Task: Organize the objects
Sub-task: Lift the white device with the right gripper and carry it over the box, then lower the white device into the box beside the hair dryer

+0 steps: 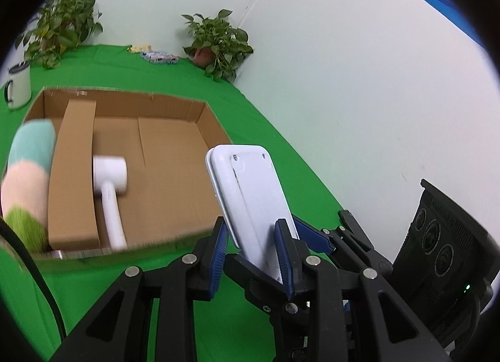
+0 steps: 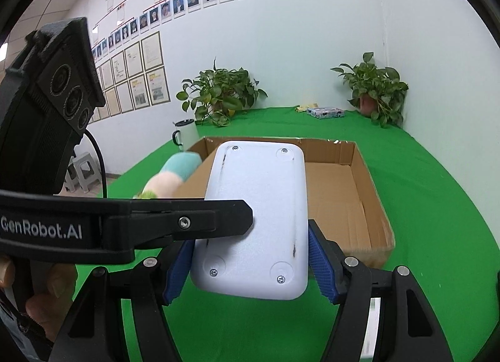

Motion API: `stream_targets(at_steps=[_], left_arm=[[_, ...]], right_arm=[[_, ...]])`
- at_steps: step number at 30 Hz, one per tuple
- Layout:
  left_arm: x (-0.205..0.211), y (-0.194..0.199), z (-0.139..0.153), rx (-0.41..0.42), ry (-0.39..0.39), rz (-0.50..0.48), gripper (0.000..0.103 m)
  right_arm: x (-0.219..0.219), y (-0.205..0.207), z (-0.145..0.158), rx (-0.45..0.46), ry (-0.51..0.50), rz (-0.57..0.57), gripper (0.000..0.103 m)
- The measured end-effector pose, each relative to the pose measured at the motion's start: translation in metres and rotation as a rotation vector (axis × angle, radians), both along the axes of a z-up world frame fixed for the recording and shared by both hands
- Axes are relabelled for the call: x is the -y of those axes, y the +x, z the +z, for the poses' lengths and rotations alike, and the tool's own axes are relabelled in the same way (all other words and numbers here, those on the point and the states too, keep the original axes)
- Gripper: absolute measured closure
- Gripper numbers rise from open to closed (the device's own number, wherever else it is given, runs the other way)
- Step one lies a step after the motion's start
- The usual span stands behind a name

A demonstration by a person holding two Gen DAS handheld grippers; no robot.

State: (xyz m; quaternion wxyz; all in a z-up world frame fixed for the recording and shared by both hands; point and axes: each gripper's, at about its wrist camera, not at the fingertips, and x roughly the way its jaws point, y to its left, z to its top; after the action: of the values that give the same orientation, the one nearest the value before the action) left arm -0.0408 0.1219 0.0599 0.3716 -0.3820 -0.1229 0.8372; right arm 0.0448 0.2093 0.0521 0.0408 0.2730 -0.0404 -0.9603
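Both your grippers, left [image 1: 253,255] and right [image 2: 250,265], clamp the white device [image 2: 256,221]; "GenRobot.AI" readable, its lower edge hidden.

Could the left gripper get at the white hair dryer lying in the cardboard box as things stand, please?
Probably not yet: the left gripper is shut on the white flat device, shared with the right gripper. The hair dryer lies uncovered in the open-topped box.
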Motion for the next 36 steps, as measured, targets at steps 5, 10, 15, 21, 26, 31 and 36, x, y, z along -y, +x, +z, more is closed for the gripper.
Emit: stream_targets(at_steps=[5,10,15,21,26,31,36], left_arm=[[-0.008,-0.039,0.018,-0.026,-0.013,0.014,0.074],[-0.014,-0.076,0.024,-0.001,-0.051,0.003,0.074],[-0.014,-0.108,0.012,0.072,-0.090,0.002,0.074],[-0.017,-0.120,-0.016,0.113,-0.178,0.013,0.075],[-0.015,-0.129,-0.051,0.198,-0.204,0.022,0.075],[-0.017,-0.137,-0.072,0.259,-0.242,0.039,0.075],[-0.023,-0.145,-0.089,0.302,-0.285,0.041,0.076]], right_arm=[[-0.010,-0.036,0.023,-0.016,-0.015,-0.029,0.038],[-0.024,-0.079,0.036,0.009,-0.049,-0.043,0.038],[-0.033,-0.125,0.028,0.096,-0.087,-0.043,0.038],[-0.031,-0.156,-0.004,0.198,-0.115,-0.037,0.039],[-0.032,-0.168,-0.043,0.286,-0.177,-0.020,0.039],[-0.035,-0.175,-0.078,0.359,-0.221,-0.005,0.039],[-0.036,-0.183,-0.106,0.420,-0.245,-0.001,0.039]])
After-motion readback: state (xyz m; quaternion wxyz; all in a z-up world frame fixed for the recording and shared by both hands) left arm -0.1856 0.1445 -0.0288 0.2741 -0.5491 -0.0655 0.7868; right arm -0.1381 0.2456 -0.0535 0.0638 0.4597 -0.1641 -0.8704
